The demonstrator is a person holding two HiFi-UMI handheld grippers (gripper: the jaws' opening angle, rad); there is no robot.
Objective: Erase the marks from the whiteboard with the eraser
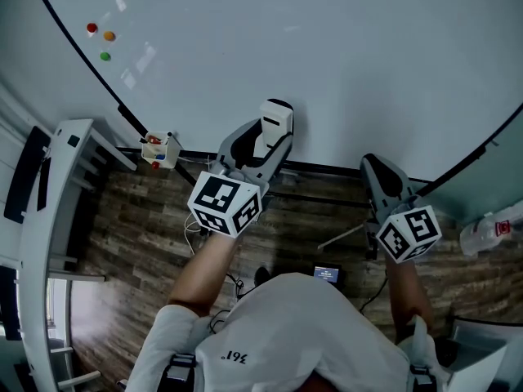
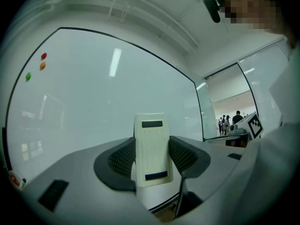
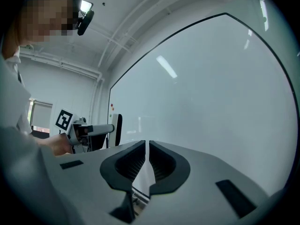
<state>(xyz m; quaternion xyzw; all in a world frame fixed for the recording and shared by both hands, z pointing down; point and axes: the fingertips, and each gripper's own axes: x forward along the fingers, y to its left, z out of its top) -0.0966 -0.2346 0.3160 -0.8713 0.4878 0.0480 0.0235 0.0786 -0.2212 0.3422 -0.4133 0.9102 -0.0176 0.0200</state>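
A large whiteboard (image 1: 327, 47) fills the space ahead, and I see no pen marks on it in any view. My left gripper (image 1: 272, 140) is shut on a white eraser (image 1: 276, 119), held upright close to the board's lower edge. In the left gripper view the eraser (image 2: 151, 144) stands clamped between both pads, with the whiteboard (image 2: 93, 102) right behind it. My right gripper (image 1: 377, 171) hangs lower right near the board's bottom frame. Its jaws (image 3: 146, 162) are closed to a thin slit with nothing held. The right gripper view also catches the eraser (image 3: 116, 129) at the left.
Red, orange and green magnets (image 1: 101, 39) sit at the board's upper left. A small marker holder (image 1: 161, 149) hangs below its lower left corner. A white rack (image 1: 53, 194) stands to the left, a spray bottle (image 1: 490, 231) to the right, and a small screen device (image 1: 327, 274) lies on the wooden floor.
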